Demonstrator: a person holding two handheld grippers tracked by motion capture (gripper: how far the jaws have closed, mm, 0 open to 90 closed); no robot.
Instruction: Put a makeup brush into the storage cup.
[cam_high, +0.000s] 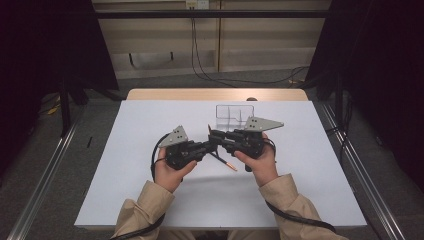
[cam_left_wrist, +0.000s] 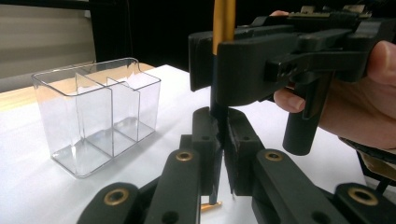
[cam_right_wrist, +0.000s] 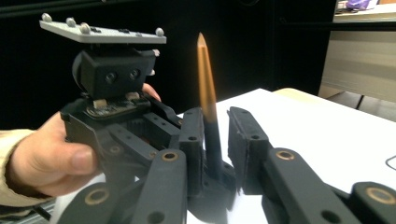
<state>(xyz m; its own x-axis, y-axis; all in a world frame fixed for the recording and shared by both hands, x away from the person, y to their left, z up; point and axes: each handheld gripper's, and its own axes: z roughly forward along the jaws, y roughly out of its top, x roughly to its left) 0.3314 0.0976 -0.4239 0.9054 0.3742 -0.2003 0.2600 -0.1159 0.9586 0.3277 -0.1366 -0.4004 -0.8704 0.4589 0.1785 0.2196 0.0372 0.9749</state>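
Holding a pen (cam_right_wrist: 205, 79) upright between them above the table (cam_high: 150, 190), the two claws meet tip to tip near the middle of it. The left claw (cam_left_wrist: 222, 140) is clamped on the pen's thin black lower part. The right claw (cam_right_wrist: 217, 140) surrounds the pen higher up, near where black meets gold. From its own view a sliver of light shows beside one pad, so whether it presses firmly cannot be told.

The main risk is a weak or one-sided hold by the right claw. If the left lets go, or the hands pull apart, the smooth round barrel could pivot, slide out and drop. It might roll across the table or knock the clear divided box (cam_left_wrist: 93, 116) standing just behind.

Both claws grip close together, so a small twist of either hand would bend or lever the pen. The jaws could also bump each other.

Another gold-tipped stick (cam_high: 227, 162) lies on the table under the hands. A falling pen could land on it and bounce away.
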